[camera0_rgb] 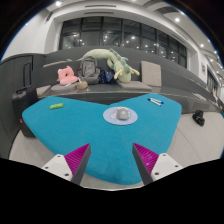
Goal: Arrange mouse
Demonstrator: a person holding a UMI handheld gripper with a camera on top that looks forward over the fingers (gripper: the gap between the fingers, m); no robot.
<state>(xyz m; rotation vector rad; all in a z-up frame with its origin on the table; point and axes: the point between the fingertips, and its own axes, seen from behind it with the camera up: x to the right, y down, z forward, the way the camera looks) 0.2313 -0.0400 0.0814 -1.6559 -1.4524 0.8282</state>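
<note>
A grey mouse (pixel 123 114) sits on a round light-grey mouse pad (pixel 121 116) in the middle of a teal table (pixel 70 125). My gripper (pixel 113 163) is open and empty, well short of the mouse, with its pink-padded fingers (pixel 80 160) spread wide over the table's near edge. The mouse lies beyond the fingers, roughly in line with the gap between them.
A small green item (pixel 56 105) lies at the table's far left and a light-blue pen-like item (pixel 156 100) at its far right. Behind the table, stuffed toys (pixel 110 65) and a pink toy (pixel 67 75) rest on a grey couch. Windows fill the back.
</note>
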